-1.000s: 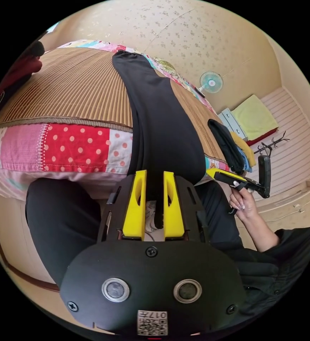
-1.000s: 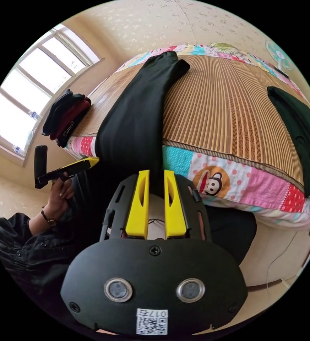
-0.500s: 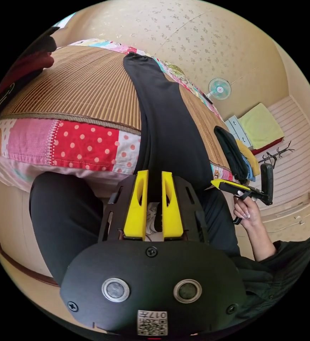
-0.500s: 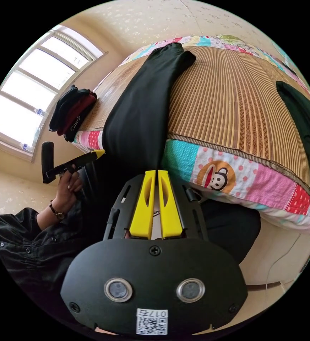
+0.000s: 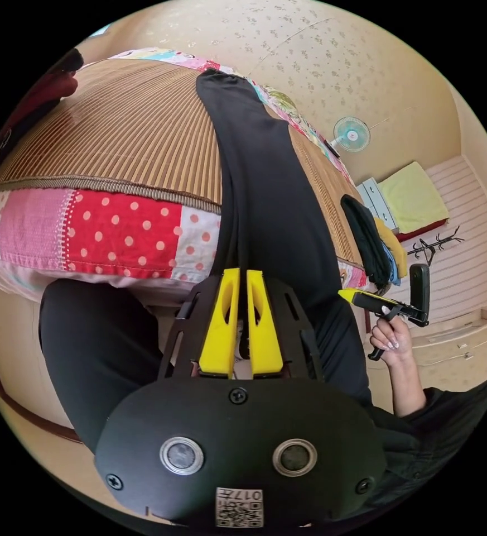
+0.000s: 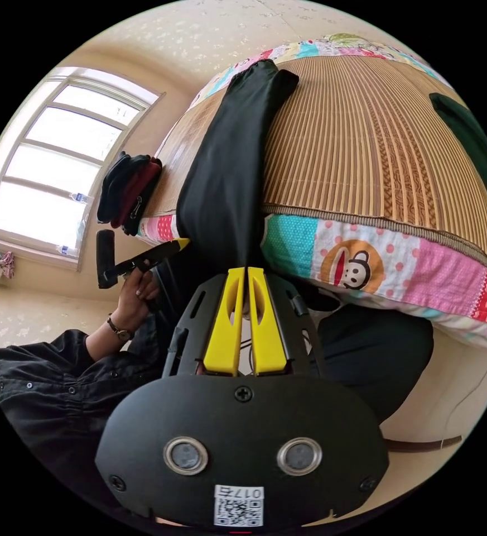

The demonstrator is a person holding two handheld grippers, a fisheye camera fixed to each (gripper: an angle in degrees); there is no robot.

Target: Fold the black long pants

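A bed (image 5: 115, 234) with a slatted mat (image 6: 366, 139) fills the room ahead of both claws; a window (image 6: 59, 167) lies off to the left claw's side and a fan (image 5: 351, 134) stands by the far wall. The pants (image 5: 265, 184) lie lengthwise on the mat, legs together, hems at the far end and waist hanging over the near edge of the bed.

Left claw (image 5: 242, 273): jaws drawn nearly together on the waist edge at their tips, so it appears to be gripping the pants. Right claw (image 6: 242, 272): jaws likewise closed with only a sliver between them, pinching the dark cloth directly ahead. Each claw also appears in the other's view, held in a hand (image 5: 388, 338) beside the hanging waist.

Step in hand, as judged: with both waist corners held, carry the waist forward over the legs to halve the length. To do it well, keep the two claws level and equally spaced so the waistband stays taut and straight; lift just clear of the mat edge before moving forward, so the legs do not drag or bunch; lay the waist square on the hems. A stack of dark clothes (image 6: 123, 190) lies beyond the left claw and another garment (image 5: 366, 234) beyond the right; keep the fold between them.
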